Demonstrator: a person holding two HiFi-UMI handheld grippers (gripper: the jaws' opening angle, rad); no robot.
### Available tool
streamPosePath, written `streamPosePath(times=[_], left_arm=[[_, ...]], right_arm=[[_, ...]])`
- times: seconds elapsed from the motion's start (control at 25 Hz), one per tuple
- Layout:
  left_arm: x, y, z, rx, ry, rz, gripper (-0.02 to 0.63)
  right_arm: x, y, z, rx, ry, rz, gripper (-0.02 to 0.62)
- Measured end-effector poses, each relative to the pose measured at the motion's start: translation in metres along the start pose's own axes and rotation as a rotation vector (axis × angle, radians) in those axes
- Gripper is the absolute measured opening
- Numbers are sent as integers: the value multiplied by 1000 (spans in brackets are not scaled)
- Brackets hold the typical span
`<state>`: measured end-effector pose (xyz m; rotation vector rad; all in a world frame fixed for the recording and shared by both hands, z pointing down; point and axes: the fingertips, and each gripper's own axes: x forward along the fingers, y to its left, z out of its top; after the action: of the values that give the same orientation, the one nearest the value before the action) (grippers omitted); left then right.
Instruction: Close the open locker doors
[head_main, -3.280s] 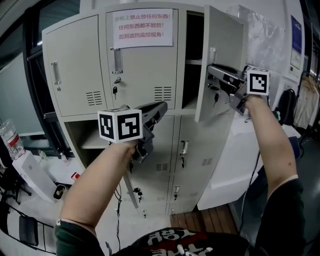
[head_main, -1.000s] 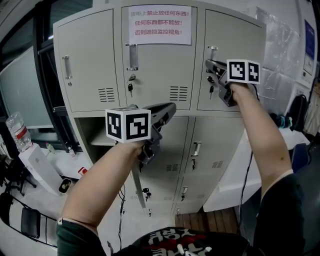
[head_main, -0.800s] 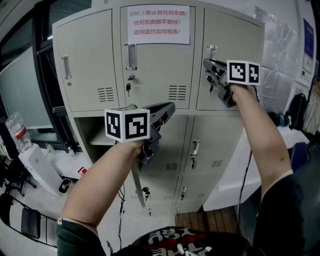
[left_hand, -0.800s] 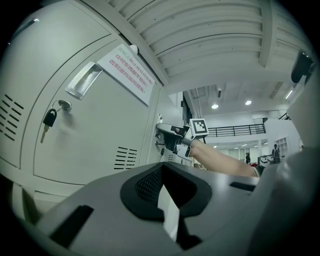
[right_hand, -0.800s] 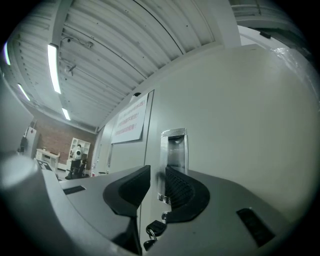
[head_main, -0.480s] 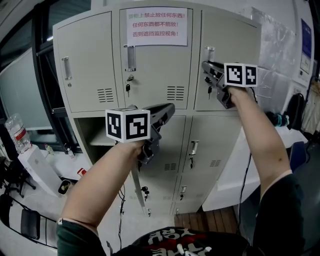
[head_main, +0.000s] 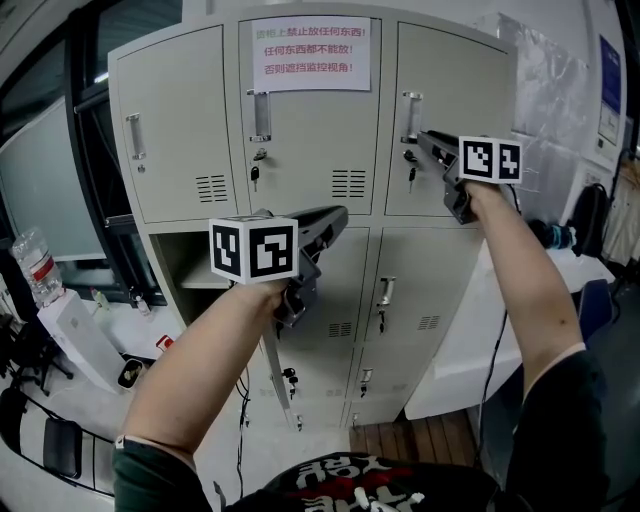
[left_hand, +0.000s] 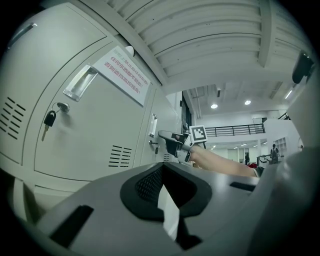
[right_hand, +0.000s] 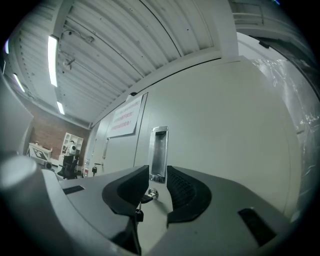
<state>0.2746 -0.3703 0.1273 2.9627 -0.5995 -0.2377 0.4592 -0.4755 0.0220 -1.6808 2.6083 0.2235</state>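
- My right gripper, at 1 o'clock, has its jaws apart. They have just been opening and grip nothing.
- The recessed steel handle shows through the gap just ahead.
- The pale grey upper-right metal locker door lies flush shut.
- My left gripper, near centre, is clamped on the thin pale lower-left locker door, which juts open toward 6 o'clock.
- The open compartment gapes at 9 o'clock.

Grey left tongs and right tongs carry black-and-white marker cubes.
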Motion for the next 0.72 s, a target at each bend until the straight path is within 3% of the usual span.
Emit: streamPosePath(times=[0.52, 0.72], left_arm=[[10, -17, -5, 9, -3, -11, 8], [17, -21, -10, 2, -4, -18, 8]], right_arm=[[-68, 17, -19, 12, -24, 45, 120], [-105, 30, -41, -32, -30, 47, 64]])
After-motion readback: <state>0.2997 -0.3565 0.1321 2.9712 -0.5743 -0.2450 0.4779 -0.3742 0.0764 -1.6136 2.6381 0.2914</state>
